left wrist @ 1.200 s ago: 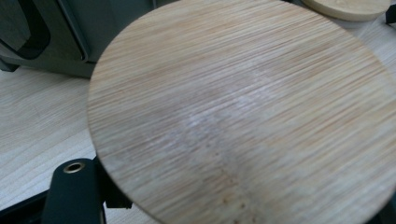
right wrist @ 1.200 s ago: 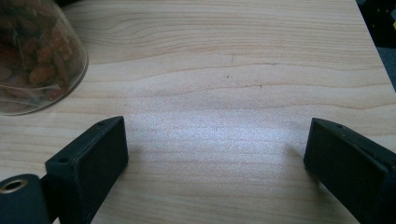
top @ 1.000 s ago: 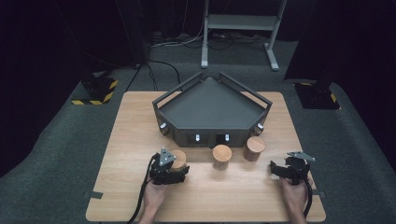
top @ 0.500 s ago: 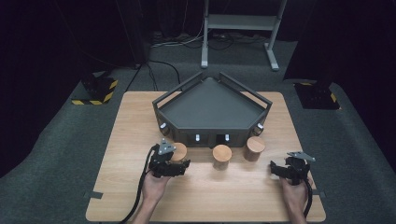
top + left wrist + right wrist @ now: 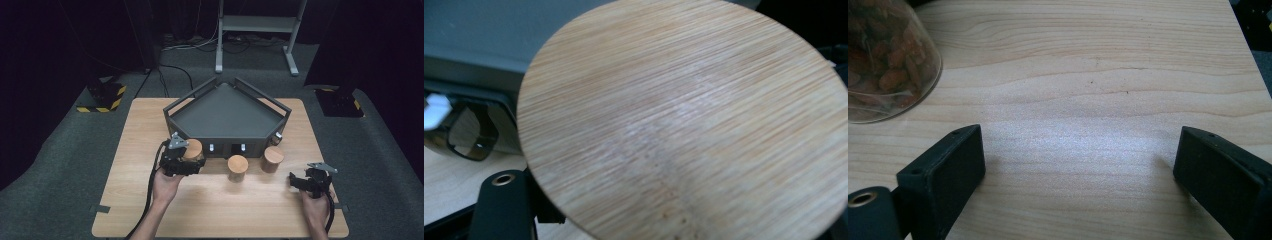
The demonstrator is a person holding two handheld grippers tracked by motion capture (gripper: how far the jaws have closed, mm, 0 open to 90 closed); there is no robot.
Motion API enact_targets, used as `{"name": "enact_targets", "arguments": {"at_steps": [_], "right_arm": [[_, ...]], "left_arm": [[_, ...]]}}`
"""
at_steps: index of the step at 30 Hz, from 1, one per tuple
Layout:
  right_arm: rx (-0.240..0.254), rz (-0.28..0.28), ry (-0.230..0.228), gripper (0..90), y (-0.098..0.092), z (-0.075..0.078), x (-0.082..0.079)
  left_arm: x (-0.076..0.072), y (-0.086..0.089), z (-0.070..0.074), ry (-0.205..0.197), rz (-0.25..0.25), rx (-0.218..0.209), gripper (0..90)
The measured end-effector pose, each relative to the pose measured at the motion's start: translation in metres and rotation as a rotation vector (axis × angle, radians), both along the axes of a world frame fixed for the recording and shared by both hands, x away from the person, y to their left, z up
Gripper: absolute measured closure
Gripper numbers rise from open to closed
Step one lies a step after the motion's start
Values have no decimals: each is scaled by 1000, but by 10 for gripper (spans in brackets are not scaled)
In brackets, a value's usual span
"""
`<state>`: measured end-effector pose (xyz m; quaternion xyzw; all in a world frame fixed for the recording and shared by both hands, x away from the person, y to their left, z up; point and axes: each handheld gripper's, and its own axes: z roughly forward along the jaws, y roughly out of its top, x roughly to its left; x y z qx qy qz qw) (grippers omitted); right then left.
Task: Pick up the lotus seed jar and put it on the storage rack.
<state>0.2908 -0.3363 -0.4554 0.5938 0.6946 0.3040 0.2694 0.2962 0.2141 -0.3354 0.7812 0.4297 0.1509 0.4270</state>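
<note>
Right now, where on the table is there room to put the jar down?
Bare wood lies between the left gripper and right gripper, near the table edge. Crowded: in front of the grey tray, where the jars stand.

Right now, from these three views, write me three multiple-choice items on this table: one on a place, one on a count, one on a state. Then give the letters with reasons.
1. Where does the dark tray stand?
A. At the table's far middle
B. At the near left corner
C. On the floor

2. How many wooden-lidded jars are there?
A. One
B. Three
C. Five

3. What is the state of the right tool?
A. Shut on a jar
B. Open over bare wood
C. Resting inside the tray

Answers:
1 A: the high view shows the tray on the far middle of the wooden table.
2 B: the left jar sits in the left tool, with the middle jar and the right jar in front of the tray.
3 B: the right gripper view shows both jaws wide apart with only tabletop between them.
</note>
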Motion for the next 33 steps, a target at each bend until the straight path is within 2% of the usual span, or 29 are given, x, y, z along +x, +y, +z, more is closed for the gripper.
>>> {"name": "enact_targets", "arguments": {"at_steps": [14, 19, 33], "right_arm": [[0, 0, 0, 59, 0, 0, 0], [1, 0, 0, 58, 0, 0, 0], [1, 0, 0, 59, 0, 0, 0]], "left_arm": [[22, -3, 27, -8, 29, 19, 254], [28, -7, 33, -20, 54, 30, 254], [54, -22, 49, -16, 98, 58, 254]]}}
